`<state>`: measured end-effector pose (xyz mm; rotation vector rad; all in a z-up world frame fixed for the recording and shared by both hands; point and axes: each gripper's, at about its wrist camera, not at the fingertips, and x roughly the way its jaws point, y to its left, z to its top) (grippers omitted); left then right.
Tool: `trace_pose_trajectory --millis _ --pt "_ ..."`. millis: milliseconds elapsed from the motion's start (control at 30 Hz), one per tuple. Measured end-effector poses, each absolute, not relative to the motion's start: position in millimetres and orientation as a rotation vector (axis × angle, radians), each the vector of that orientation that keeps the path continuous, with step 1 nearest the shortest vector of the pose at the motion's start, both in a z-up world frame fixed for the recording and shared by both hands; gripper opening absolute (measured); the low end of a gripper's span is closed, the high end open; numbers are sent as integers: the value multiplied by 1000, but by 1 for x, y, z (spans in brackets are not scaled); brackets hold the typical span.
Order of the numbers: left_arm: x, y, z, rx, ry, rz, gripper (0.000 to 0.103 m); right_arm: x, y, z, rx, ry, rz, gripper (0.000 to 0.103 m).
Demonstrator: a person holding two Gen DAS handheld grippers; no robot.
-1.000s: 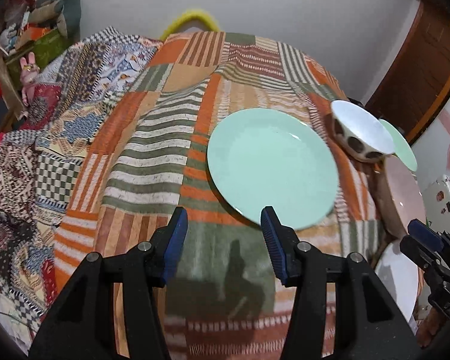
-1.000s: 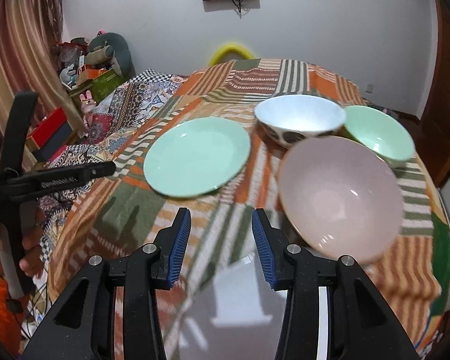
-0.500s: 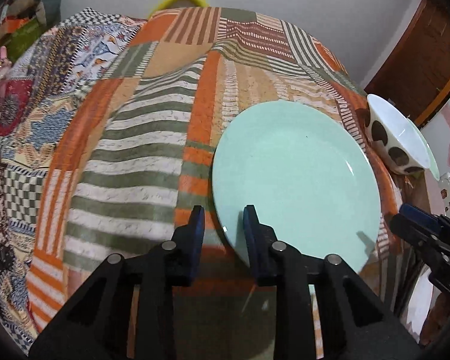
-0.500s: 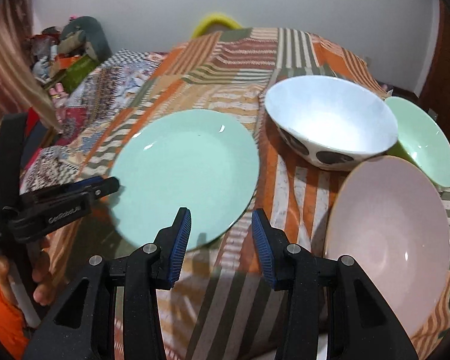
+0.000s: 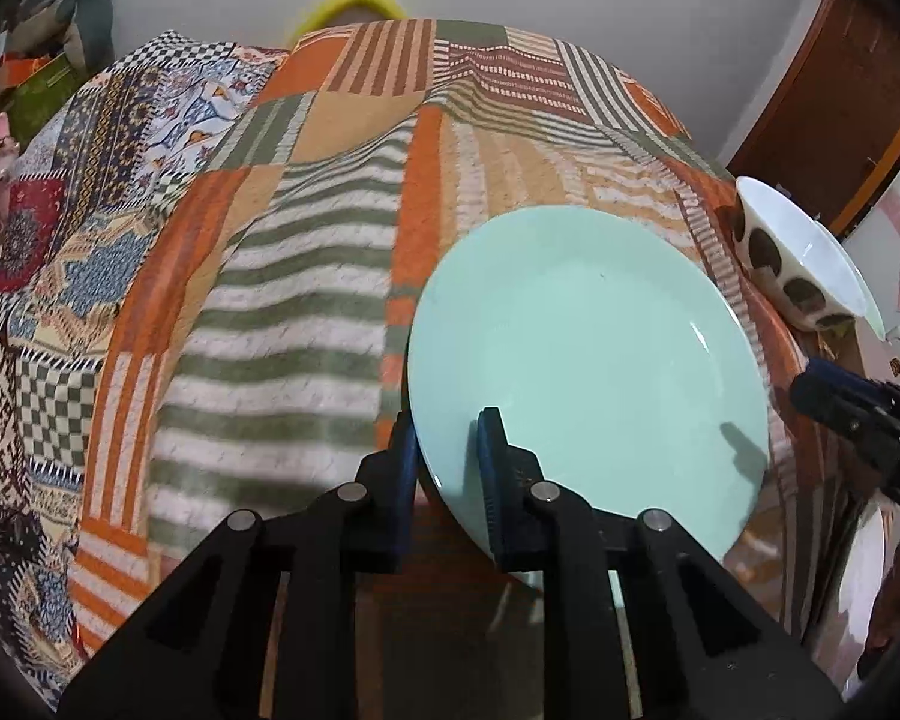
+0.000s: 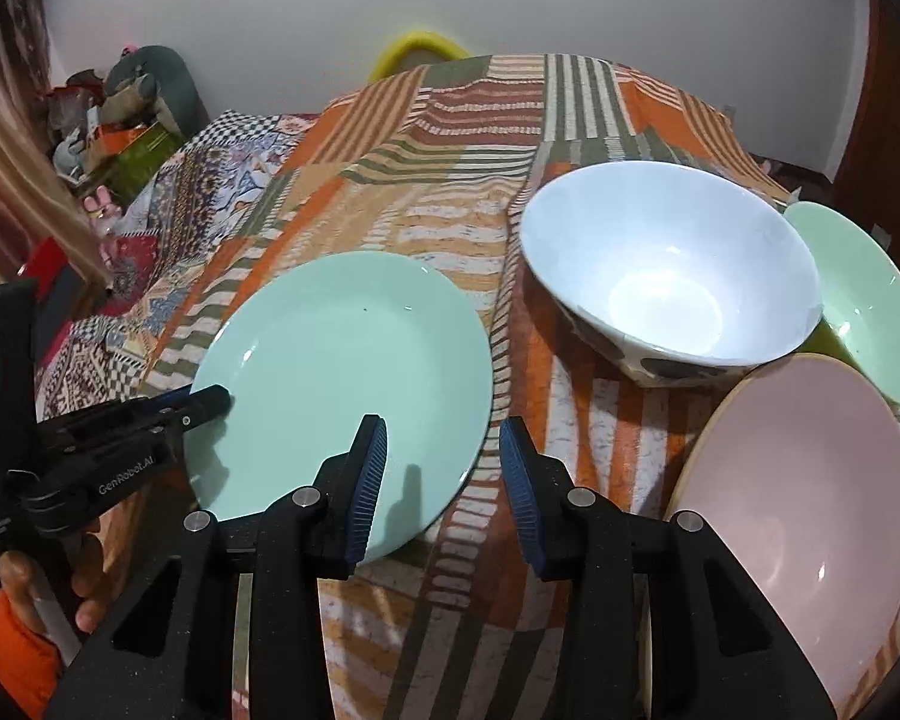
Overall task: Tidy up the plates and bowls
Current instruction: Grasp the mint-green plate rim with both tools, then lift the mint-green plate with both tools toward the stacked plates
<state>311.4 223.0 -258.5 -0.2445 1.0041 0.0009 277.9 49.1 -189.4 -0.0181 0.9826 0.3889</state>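
Landmark: the mint plate (image 6: 342,384) is laid on the patchwork blanket (image 6: 450,192); every place below is given from it.
Person's hand: a hand (image 6: 36,588) with an orange sleeve is seen left of the plate, wrapped round the left tool's handle.
Left gripper: the left gripper (image 5: 447,450) is set on the plate's near left rim. Its jaws have just been closing, with the rim between them. One blue pad (image 5: 489,456) is laid on the plate's upper face; the other is tucked under the edge, so the rim is pinched.
Mint plate: its near edge is seen tilted off the blanket in the left wrist view.
Right gripper: the right gripper (image 6: 441,468) is held at the plate's near right edge. Its jaws are parted, and nothing is clamped between them.
Spotted bowl: a white bowl with dark spots (image 6: 672,282) is stood right of the plate, apart from it.
Pink bowl: a pink bowl (image 6: 798,510) is placed further right and nearer.
Green bowl: a pale green bowl (image 6: 864,294) is seen farthest right, behind the pink one.
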Motion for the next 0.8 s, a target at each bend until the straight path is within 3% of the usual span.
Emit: trace_pose_trajectory --millis 400,533,800 --pt "263 253 -260 -304 1035 6 20 286 84 -210 -85 1061 486 36" --pt "266 252 -260 -298 1034 5 20 300 95 -224 -82 1126 503 26" --pt "275 254 -262 -300 1033 11 20 307 104 -229 -89 1147 520 22"
